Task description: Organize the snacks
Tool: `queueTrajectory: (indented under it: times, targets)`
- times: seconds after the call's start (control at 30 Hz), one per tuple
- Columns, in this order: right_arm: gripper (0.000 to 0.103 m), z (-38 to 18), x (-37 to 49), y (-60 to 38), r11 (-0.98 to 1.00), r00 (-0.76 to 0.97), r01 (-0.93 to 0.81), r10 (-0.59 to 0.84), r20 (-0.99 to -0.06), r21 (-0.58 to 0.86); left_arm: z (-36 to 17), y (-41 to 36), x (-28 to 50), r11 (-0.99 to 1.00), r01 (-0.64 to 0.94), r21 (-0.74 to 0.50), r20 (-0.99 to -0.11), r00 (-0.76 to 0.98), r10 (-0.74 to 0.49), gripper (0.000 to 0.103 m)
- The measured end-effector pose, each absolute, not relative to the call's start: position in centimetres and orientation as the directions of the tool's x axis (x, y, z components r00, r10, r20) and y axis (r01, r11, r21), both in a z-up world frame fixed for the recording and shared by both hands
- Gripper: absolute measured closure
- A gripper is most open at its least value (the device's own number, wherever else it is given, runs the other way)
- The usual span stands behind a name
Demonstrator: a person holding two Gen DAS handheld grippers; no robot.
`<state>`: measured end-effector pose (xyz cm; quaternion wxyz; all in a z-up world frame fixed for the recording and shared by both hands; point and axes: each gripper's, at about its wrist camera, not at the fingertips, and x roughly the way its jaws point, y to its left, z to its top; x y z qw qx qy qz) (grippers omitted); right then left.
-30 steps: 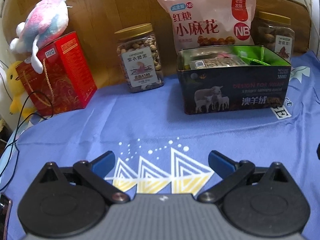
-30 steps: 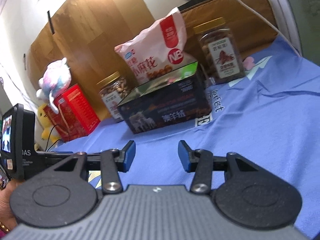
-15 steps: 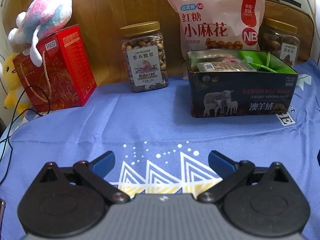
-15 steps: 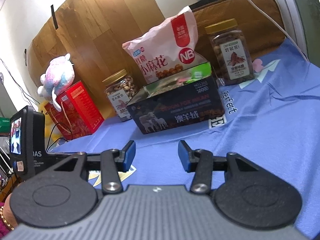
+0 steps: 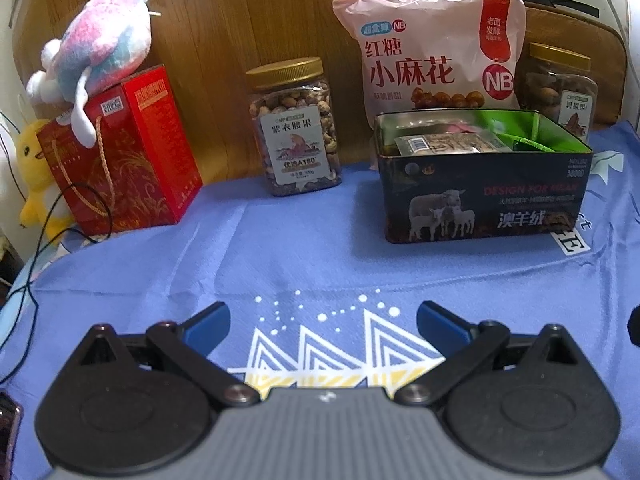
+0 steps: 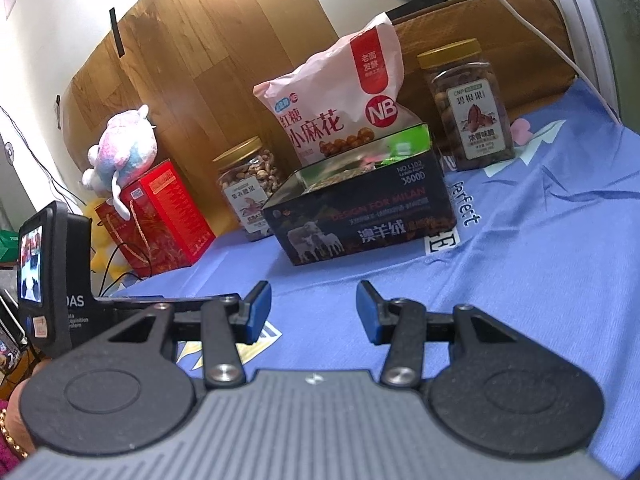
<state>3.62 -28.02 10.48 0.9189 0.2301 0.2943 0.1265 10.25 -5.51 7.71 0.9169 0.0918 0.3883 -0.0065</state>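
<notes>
A dark open tin box (image 5: 484, 204) (image 6: 360, 220) with sheep on its side stands on the blue cloth and holds several snack packets (image 5: 448, 144). Behind it leans a pink snack bag (image 5: 432, 52) (image 6: 340, 108). A gold-lidded nut jar (image 5: 296, 128) (image 6: 248, 188) stands left of the tin, and another jar (image 5: 560, 88) (image 6: 468, 108) stands at its right. My left gripper (image 5: 322, 324) is open and empty above the cloth, well short of the tin. My right gripper (image 6: 314, 310) is open and empty, also short of the tin.
A red gift box (image 5: 120, 156) (image 6: 160, 216) with a plush toy (image 5: 100, 48) on top stands at the left, next to a yellow plush (image 5: 36, 172). A black cable (image 5: 36, 256) runs off the cloth's left edge. The left gripper's body with its screen (image 6: 44, 272) shows at the right wrist view's left.
Both grippers have drawn back and levelled a little, so the tin and jars sit slightly lower and farther in view. Both stay open and empty.
</notes>
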Motion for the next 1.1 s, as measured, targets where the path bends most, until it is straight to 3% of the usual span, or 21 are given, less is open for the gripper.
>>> queueTrajectory:
  times: [0.37, 1.1]
  targets:
    - [0.053, 10.4, 3.2, -29.0, 0.854, 0.805, -0.088, 0.364, -0.468, 0.514, 8.3, -6.8, 10.1, 0.975, 0.074, 0.210, -0.684, 0.723, 0.093, 0.000]
    - [0.053, 10.7, 0.7, -32.6, 0.858, 0.847, -0.002, 0.274, -0.455, 0.514, 9.4, -11.7, 9.2, 0.961, 0.185, 0.203, -0.673, 0.740, 0.000, 0.000]
